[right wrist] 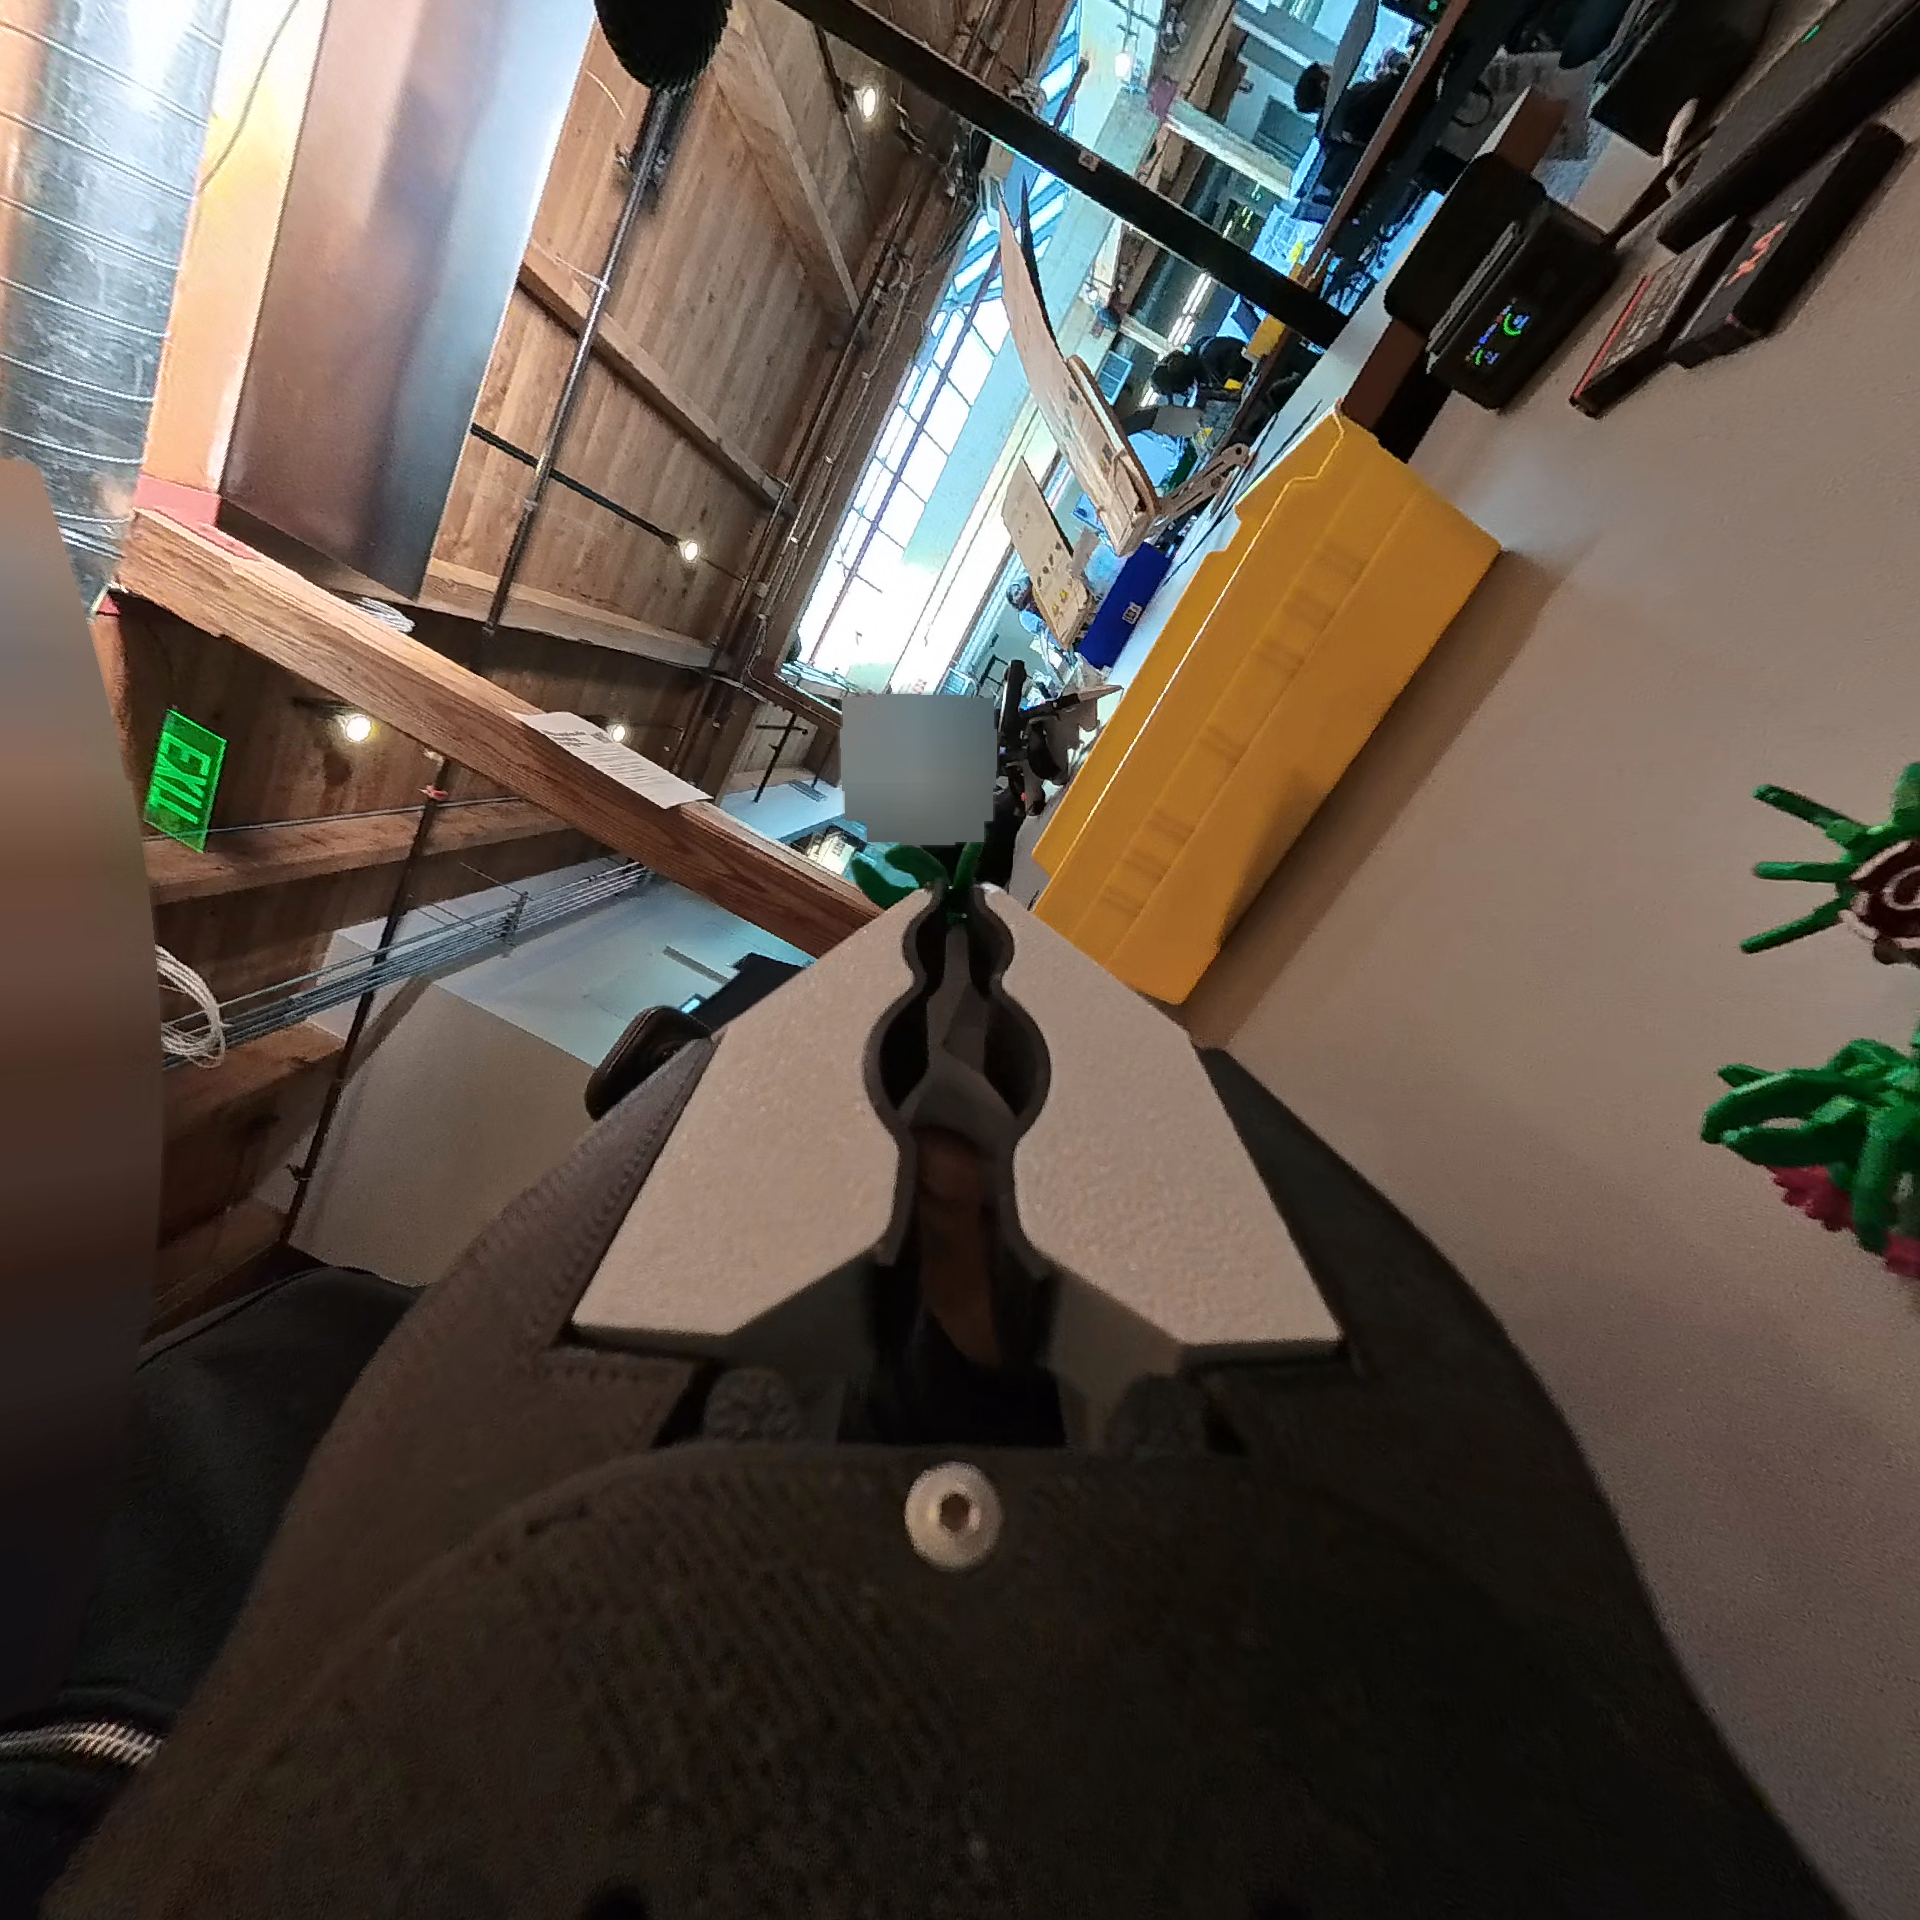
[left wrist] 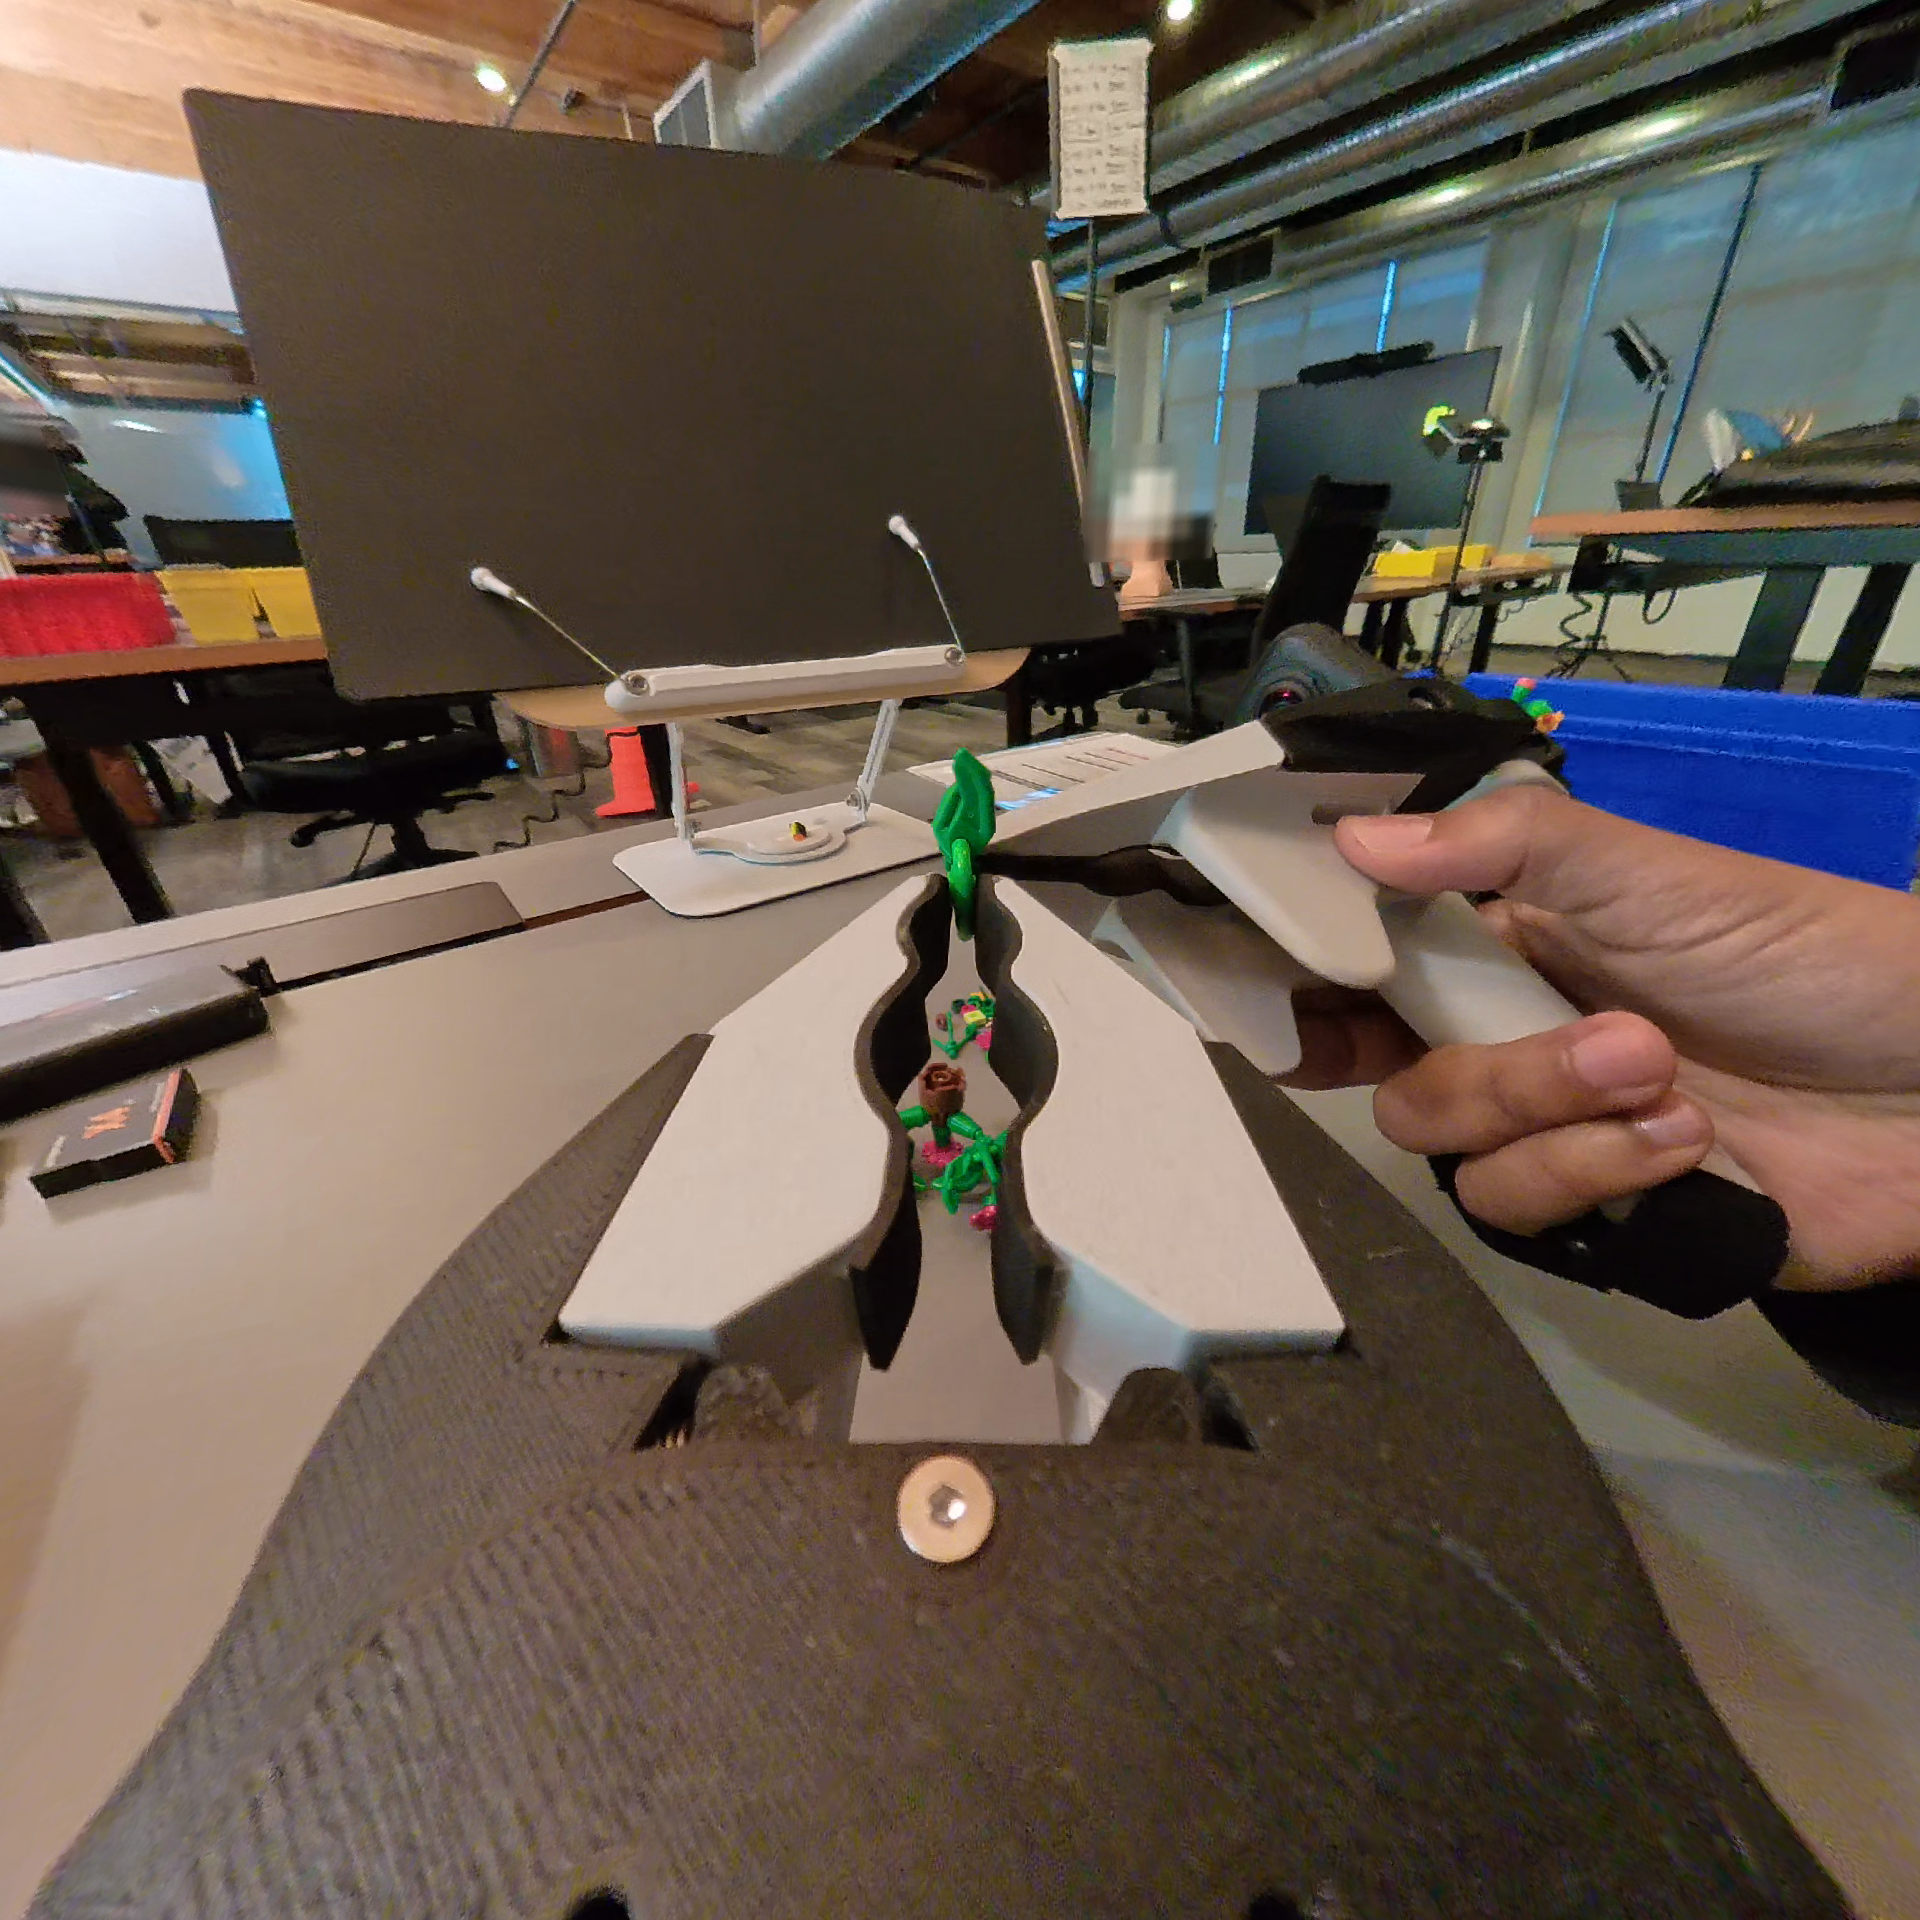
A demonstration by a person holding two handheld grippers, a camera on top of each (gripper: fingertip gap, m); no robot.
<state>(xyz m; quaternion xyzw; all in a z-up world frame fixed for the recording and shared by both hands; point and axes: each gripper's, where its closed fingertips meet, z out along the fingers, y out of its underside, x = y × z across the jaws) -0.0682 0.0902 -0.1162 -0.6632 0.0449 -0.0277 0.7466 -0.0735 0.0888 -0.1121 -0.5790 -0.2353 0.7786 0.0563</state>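
Observation:
My left gripper [left wrist: 961,896] is shut on a small green plastic stem with a leaf [left wrist: 964,805], held above the grey table [left wrist: 364,1091]. My right gripper [left wrist: 989,847], held by a hand [left wrist: 1621,987], comes in from the right and its tips close on the same green piece. In the right wrist view, which is rolled sideways, the right gripper [right wrist: 956,902] is shut on the green stem [right wrist: 891,868] at its tips. Several toy flowers with green stems [left wrist: 945,1127] lie on the table below the left gripper; they also show in the right wrist view [right wrist: 1839,1132].
A black board on a white stand [left wrist: 644,416] stands at the table's far side. A small black and orange box [left wrist: 120,1138] lies at the left. A blue bin [left wrist: 1714,769] is at the right. A yellow bin [right wrist: 1268,727] and black devices [right wrist: 1496,281] sit on the table.

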